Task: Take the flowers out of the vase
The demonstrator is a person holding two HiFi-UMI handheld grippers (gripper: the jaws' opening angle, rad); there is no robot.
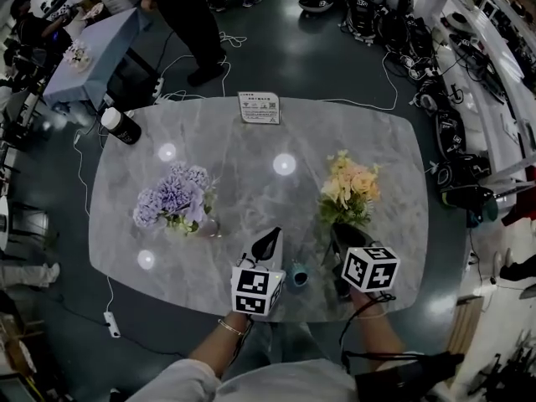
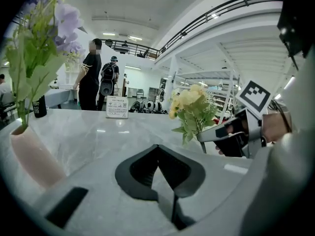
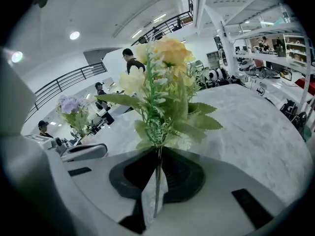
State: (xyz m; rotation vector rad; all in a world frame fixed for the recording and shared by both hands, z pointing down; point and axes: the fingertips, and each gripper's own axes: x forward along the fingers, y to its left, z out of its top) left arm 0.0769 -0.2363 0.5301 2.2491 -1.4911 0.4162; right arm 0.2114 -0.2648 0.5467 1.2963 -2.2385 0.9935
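Yellow flowers out of any vase, held over the bench by the right gripper.

Nearest, the left gripper (image 2: 157,154) had its fingers (image 2: 136,171) together with nothing in them. A small teal thing (image 1: 297,274), too small to tell, stood on the bench (image 1: 251,166) between the two grippers. The right gripper (image 3: 157,156) had its fingers clamped on the thin stem of the yellow flowers (image 1: 348,188). The bunch stood upright above the right part of the bench, with green leaves low and pale yellow and orange heads on top. To the left, well apart, purple flowers (image 1: 174,198) stood in a pale vase (image 2: 29,156). The bench was grey marble with round lamp reflections. At its far edge were a white card (image 1: 259,107) and a dark bottle (image 1: 121,126). Behind them a person (image 1: 188,15) stood on the dark floor (image 1: 276,48) among cables (image 1: 389,82).
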